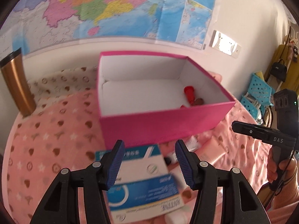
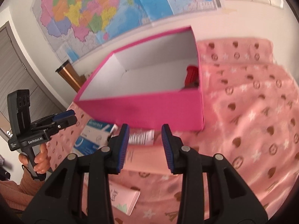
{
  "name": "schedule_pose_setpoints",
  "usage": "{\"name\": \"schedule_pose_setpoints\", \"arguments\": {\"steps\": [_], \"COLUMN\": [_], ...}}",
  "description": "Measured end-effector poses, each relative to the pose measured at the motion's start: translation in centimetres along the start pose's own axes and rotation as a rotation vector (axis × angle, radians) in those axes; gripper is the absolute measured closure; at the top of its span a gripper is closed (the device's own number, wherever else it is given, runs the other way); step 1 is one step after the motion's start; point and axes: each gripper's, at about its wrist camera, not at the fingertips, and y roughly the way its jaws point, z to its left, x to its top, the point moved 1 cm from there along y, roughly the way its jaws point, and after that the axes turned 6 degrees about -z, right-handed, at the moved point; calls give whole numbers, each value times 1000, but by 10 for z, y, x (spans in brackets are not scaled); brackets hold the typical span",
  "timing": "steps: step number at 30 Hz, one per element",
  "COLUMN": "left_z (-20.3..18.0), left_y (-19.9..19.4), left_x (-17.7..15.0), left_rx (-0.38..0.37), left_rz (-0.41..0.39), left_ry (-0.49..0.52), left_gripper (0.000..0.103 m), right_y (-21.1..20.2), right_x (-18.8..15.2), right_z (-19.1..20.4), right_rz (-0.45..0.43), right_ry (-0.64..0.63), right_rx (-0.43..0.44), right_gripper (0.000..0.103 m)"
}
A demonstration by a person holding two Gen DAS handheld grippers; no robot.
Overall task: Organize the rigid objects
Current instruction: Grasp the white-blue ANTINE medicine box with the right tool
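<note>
Both grippers, left [image 1: 150, 165] and right [image 2: 145, 147], spread their fingers wide, empty, above the medicine box [image 1: 142, 184] before the pink box [image 1: 164, 125].

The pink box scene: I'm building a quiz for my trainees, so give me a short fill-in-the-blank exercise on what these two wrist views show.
1. The pink box is white inside and already holds a small ____ item near one corner.
2. On the wall behind the box hangs a colourful ____.
3. In front of the left gripper, just short of the box, lies a blue and white ____.
4. Both the left gripper and the right gripper have their fingers ____.

Missing words: red; map; carton; open
</note>
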Motion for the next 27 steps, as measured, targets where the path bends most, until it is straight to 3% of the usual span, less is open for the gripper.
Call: {"name": "schedule_pose_setpoints", "arguments": {"steps": [8,15,21,27], "left_z": [18,40,48,46], "left_y": [-2,4,2,-6], "left_x": [-24,-44,-55,-63], "left_rx": [70,115,110,58], "left_rz": [31,89,115,138], "left_ry": [-39,-83,-98,-76], "left_gripper": [46,46,46,46], "right_y": [14,35,63,88], "right_x": [-22,-39,-56,-64], "right_z": [17,66,94,99], "right_rz": [82,165,266,333], "right_ry": [-25,-120,-150,-106], "right_rx": [53,193,257,272], "right_gripper": [65,65,65,65]}}
